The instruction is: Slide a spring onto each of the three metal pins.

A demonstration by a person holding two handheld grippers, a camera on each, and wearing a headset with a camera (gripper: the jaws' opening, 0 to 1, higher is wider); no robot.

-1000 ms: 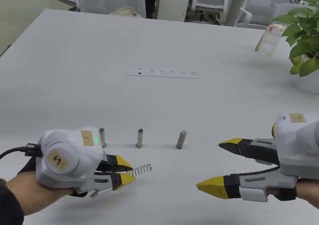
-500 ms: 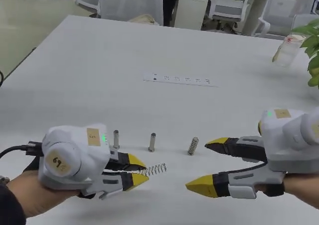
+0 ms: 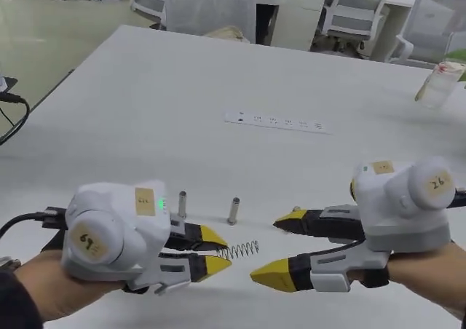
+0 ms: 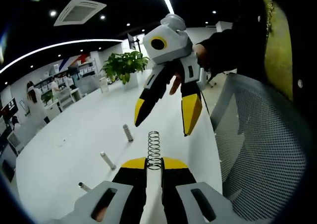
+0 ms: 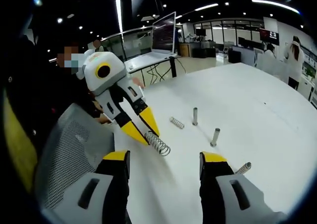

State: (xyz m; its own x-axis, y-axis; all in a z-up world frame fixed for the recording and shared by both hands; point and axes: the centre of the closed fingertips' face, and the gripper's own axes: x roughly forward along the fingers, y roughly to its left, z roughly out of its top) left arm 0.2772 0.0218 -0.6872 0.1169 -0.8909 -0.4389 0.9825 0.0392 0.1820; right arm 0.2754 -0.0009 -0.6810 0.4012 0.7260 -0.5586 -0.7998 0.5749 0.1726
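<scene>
1. Step in hand, as I judge it: the second spring is on its way to a pin. The left gripper (image 3: pixel 222 250) has its jaws pinched almost together on one end of a spring (image 3: pixel 244 250). The spring sticks out roughly level above the table, pointing toward 3 o'clock.
2. The right gripper (image 3: pixel 266 249) faces it from 3 o'clock. Its jaws are spread wide and hold nothing, with the tips just either side of the spring's free end.
3. Two bare pins (image 3: pixel 234 210) stand upright at about 12 o'clock from the held spring. The third pin (image 4: pixel 128 133) already wears a spring. A loose spring (image 5: pixel 177 123) lies on the table near the pins.
4. Next move, I reckon: tip the held spring upright, line its bore over a bare pin and lower it. The right gripper could steady the free end.
5. The surface is a broad, smooth white table (image 3: pixel 145 111), with a power strip (image 3: pixel 275 121) at 12 o'clock beyond the pins.
6. The room is an office: chairs (image 3: pixel 196 5) at the far edge, a clear cup (image 3: pixel 440 85) at 2 o'clock, and a plant (image 4: pixel 124 65).
</scene>
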